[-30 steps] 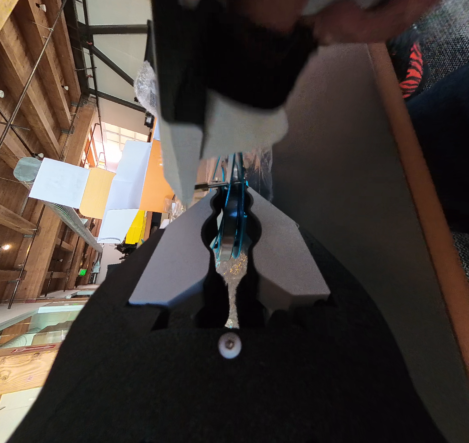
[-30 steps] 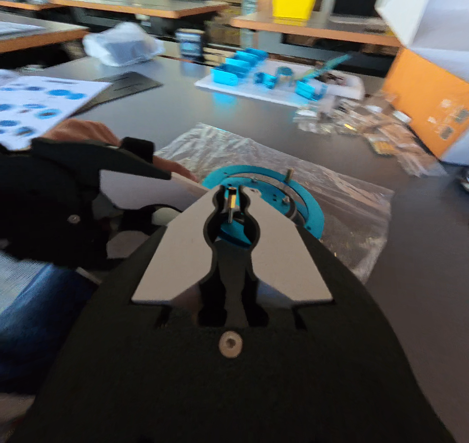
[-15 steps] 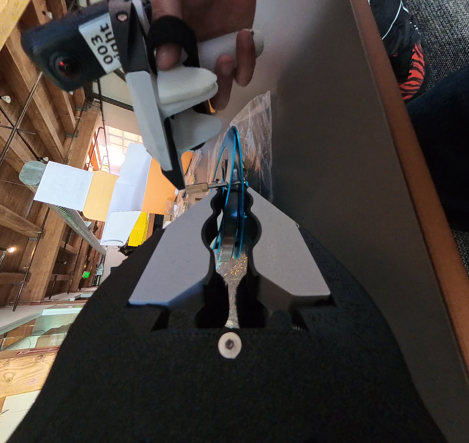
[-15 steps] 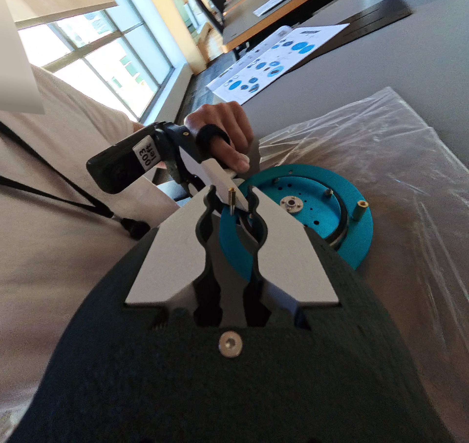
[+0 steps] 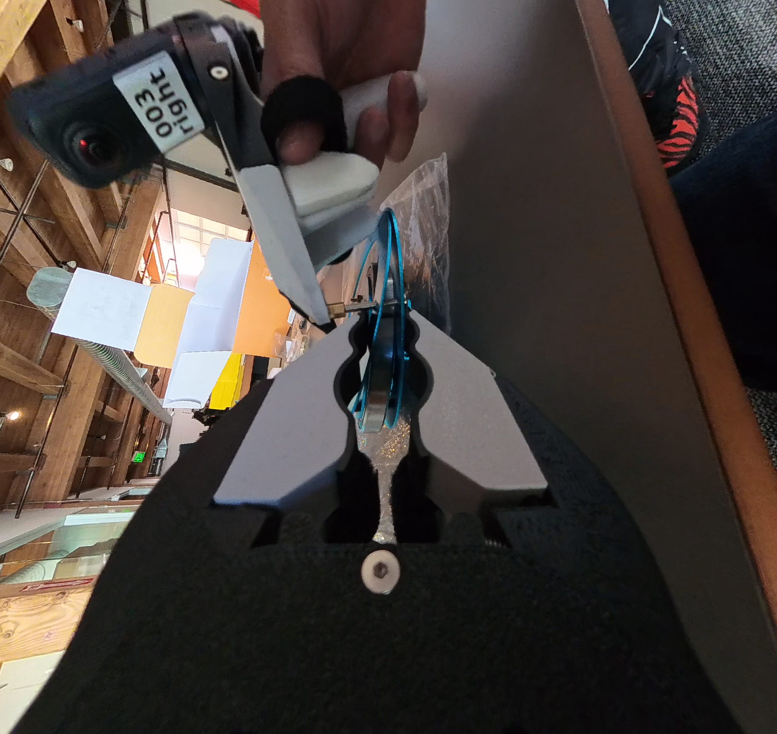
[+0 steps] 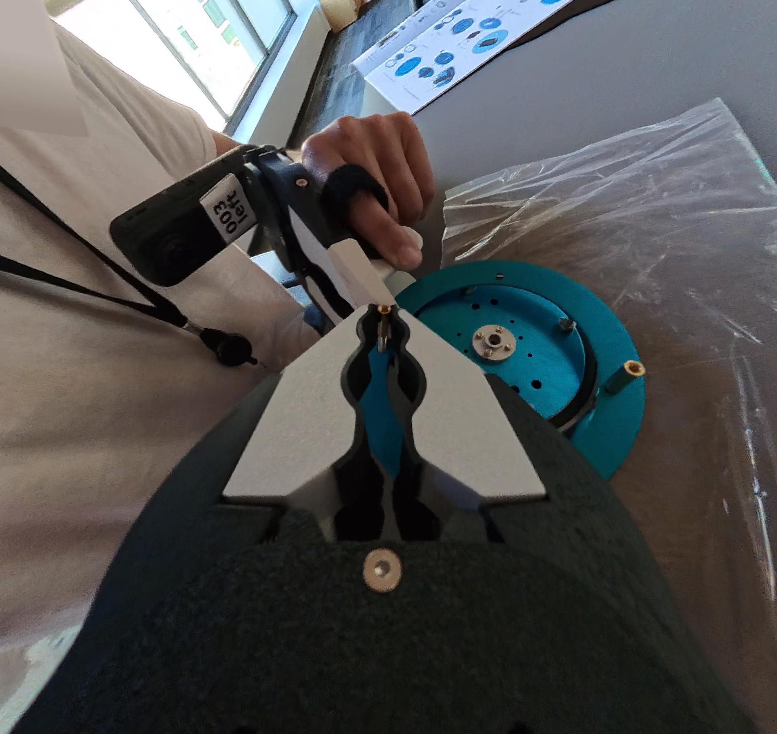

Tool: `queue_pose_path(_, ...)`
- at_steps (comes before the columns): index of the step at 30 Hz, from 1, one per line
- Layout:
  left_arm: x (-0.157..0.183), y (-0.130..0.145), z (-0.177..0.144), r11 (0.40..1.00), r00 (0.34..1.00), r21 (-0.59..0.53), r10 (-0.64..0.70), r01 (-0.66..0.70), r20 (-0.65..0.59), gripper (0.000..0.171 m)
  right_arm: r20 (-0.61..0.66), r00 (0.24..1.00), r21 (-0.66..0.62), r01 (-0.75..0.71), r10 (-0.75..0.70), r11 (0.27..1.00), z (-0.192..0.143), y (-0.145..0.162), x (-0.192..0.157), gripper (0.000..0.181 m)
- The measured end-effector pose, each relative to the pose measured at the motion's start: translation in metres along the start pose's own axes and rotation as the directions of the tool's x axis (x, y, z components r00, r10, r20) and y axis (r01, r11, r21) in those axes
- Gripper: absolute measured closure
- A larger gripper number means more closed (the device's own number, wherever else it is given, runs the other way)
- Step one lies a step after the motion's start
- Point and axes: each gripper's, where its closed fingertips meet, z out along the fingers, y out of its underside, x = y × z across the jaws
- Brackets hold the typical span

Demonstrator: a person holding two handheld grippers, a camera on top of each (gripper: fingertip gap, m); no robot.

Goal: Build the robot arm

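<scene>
My left gripper (image 5: 384, 323) is shut on the rim of a blue round disc assembly (image 5: 389, 276), seen edge-on, which lies on a clear plastic bag (image 5: 422, 217). My right gripper (image 6: 383, 313) is shut on a small brass standoff (image 6: 383, 323), its threaded end pointing down at the disc's (image 6: 525, 323) rim beside the left gripper (image 6: 370, 281). In the left wrist view the right gripper (image 5: 323, 318) holds the standoff (image 5: 337, 309) against the disc's face. Another brass standoff (image 6: 625, 375) stands on the disc's far rim.
The grey table (image 6: 630, 96) has a wooden edge (image 5: 672, 293) close by. A printed sheet with blue pictures (image 6: 483, 28) lies farther off. A person in a light shirt (image 6: 126, 377) is right behind the grippers. White and orange boxes (image 5: 168, 323) stand beyond.
My right gripper has swung round with the standoff and come down to the disc's rim beside the left gripper. The left gripper has kept its hold on the disc.
</scene>
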Motion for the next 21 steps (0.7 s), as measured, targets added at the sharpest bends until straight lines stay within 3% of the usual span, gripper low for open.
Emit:
queue_pose_path(5, 0.000, 0.002, 0.000, 1.000, 1.000, -0.010, 0.007, -0.007, 0.003, 0.156, -0.215, 0.976, 0.073, -0.003, 0.019, 0.997, 0.000, -0.002, 0.004, 0.176)
queue_pose_path(10, -0.001, 0.002, 0.001, 1.000, 1.000, -0.021, 0.016, -0.016, 0.009, 0.156, -0.479, 0.872, 0.185, -0.012, 0.101, 0.983, -0.002, -0.005, 0.007, 0.177)
queue_pose_path(16, 0.000, 0.001, 0.001, 0.999, 1.000, -0.028, 0.022, -0.022, 0.012, 0.156, -0.743, 0.640, 0.273, 0.024, 0.195, 0.962, -0.010, -0.004, 0.010, 0.177)
queue_pose_path(21, 0.001, -0.002, 0.000, 0.999, 1.000, -0.027, 0.028, -0.028, 0.011, 0.156, -0.889, 0.367, 0.323, 0.077, 0.274, 0.943, -0.013, -0.003, 0.009, 0.177)
